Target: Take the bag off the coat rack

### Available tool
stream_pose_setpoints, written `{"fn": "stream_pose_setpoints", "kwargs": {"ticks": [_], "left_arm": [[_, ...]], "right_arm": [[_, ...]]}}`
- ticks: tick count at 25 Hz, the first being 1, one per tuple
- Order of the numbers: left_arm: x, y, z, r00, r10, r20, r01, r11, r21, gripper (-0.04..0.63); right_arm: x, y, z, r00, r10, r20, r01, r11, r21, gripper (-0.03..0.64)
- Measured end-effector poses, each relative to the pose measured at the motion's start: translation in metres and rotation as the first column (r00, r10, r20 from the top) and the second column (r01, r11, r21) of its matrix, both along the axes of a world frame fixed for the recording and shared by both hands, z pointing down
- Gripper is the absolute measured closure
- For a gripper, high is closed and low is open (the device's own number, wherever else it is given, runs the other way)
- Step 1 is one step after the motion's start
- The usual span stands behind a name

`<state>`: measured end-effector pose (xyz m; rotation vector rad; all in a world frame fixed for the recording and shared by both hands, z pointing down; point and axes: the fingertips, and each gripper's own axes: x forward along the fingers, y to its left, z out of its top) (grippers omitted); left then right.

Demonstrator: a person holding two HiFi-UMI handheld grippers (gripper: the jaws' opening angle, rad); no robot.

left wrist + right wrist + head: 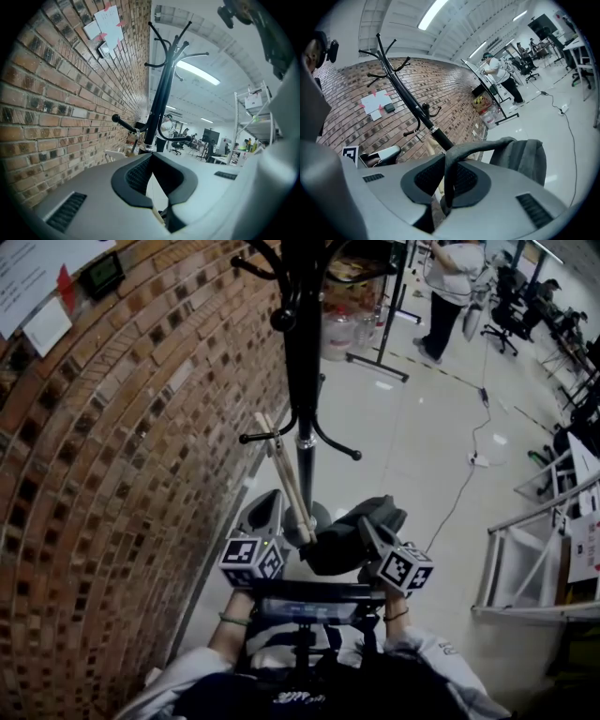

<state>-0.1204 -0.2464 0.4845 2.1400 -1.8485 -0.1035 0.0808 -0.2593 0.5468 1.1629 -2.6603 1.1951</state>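
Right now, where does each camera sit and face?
Head view: on the person's head, steeply down at the black metal coat rack; forearms, left gripper, right gripper show.
Left gripper view: on that gripper, up along its jaws at rack and red brick wall.
Right gripper view: on that gripper; jaws grip the strap of the grey fabric bag, rack beyond.
Shared: all show the rack.

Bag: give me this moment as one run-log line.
bag: off rack, low by its pole | right gripper: shut on strap | left gripper: beside bag, grip unclear
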Motion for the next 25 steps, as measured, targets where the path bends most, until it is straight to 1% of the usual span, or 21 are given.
{"fn": "stream_pose_setpoints", "kwargs": {"ticks": [5,8,13,18,25], "left_arm": [[-0.0009,0.0006,-0.0006,1.000,-0.008,-0.002,0.008,1.000,0.004,0.586],[-0.0005,0.0001,-0.0003,1.000,-0.009,0.001,0.009,1.000,0.003,0.586],[-0.0001,-0.0009,0.0011,1.000,-0.005,0.001,0.005,1.000,0.000,0.586],[0.0033,-0.0014,0.0011,1.000,0.001,0.001,-0.001,1.000,0.001,0.586],[0.0027,-0.0005,0.0024,1.000,-0.006,-0.003,0.006,1.000,-0.001,0.586]], "right_arm": [[-0.0007,0.0000,0.0049,1.000,-0.016,-0.026,0.016,1.000,-0.006,0.586],[-0.0010,-0.0021,-0.0004,0.999,-0.009,-0.034,0.009,1.000,0.002,0.588],[0.0000,-0.0020,0.0083,0.999,-0.011,-0.033,0.011,1.000,-0.015,0.588],[0.0000,-0.0024,0.0020,0.999,-0.006,-0.039,0.006,1.000,-0.006,0.588],[0.0003,-0.0006,0.0082,0.999,-0.015,-0.039,0.014,1.000,-0.019,0.588]]}}
